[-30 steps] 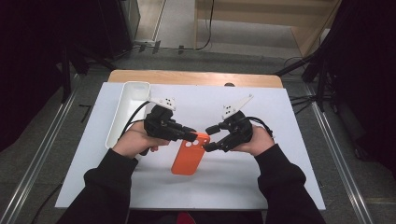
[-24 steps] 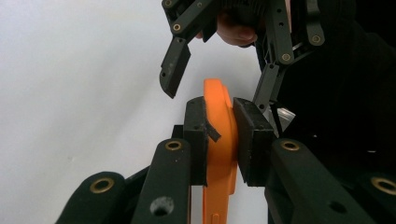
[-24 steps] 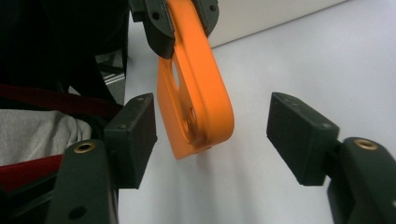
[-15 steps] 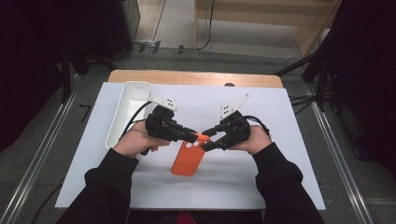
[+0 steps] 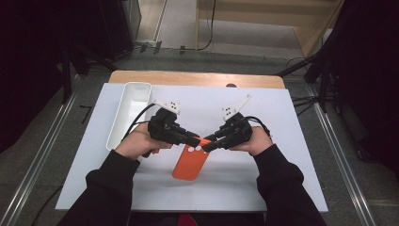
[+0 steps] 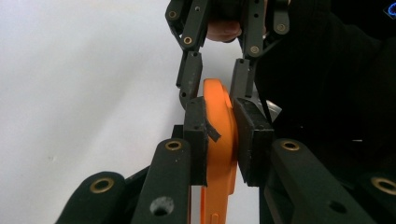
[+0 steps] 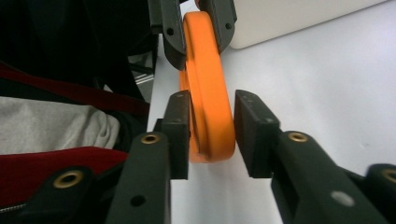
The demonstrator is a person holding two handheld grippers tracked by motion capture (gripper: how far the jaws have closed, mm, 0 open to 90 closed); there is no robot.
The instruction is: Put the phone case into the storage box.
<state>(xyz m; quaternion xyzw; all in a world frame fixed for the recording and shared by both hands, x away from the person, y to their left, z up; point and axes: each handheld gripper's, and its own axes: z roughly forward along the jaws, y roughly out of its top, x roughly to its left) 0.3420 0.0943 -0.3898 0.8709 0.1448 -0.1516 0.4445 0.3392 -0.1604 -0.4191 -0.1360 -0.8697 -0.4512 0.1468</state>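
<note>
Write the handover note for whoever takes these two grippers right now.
Left gripper: shut on the orange case, pads on both faces.
Right gripper: jaws astride the case's other top corner, a gap at one pad, so not clamped.
Case: near the table's middle, top end held by both grippers. White tray at the left holds nothing.
Done: left grip. Left: close the right gripper, then likely move the case.

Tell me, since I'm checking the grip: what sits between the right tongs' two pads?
In the right gripper view, the orange case's rim stands between the right tongs; one pad touches it, while a gap shows at the other pad.
</note>
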